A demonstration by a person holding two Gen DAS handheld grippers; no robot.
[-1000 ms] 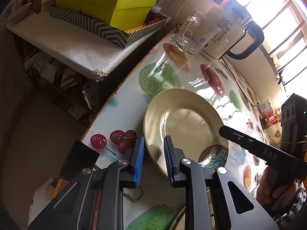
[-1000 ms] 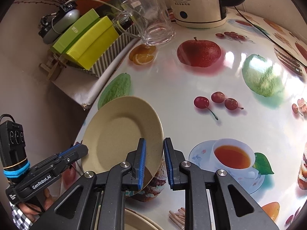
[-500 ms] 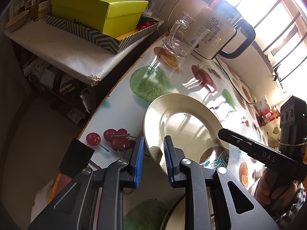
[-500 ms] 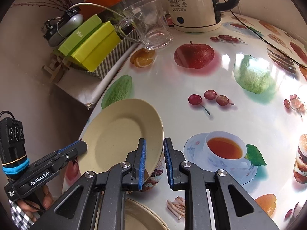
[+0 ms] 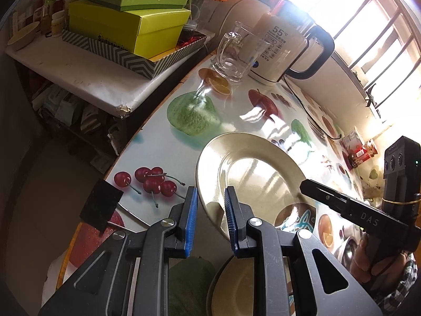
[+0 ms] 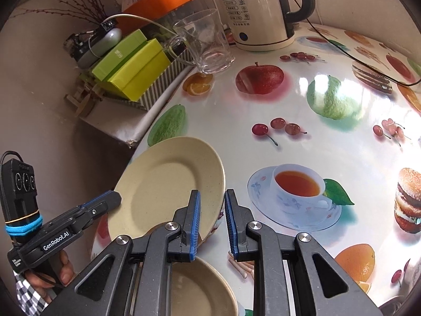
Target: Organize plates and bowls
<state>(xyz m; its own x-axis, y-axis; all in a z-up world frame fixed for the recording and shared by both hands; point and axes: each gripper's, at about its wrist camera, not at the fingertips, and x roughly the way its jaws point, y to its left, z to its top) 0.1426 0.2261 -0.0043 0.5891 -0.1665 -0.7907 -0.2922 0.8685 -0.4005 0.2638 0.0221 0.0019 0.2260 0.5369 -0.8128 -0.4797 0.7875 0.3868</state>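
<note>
Item: we are holding one beige plate (image 6: 168,184) tilted above the table (image 6: 302,105).
Grippers: left gripper (image 5: 209,220) and right gripper (image 6: 211,221) are clamping opposite rims.
Next: we are aiming, likely, for the dish (image 6: 194,289) below.

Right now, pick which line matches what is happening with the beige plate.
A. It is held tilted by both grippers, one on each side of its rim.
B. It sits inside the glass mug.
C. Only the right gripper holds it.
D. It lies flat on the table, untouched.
A: the plate sits tilted above the table, its rim pinched by the left gripper on one side and the right gripper on the other.
</note>
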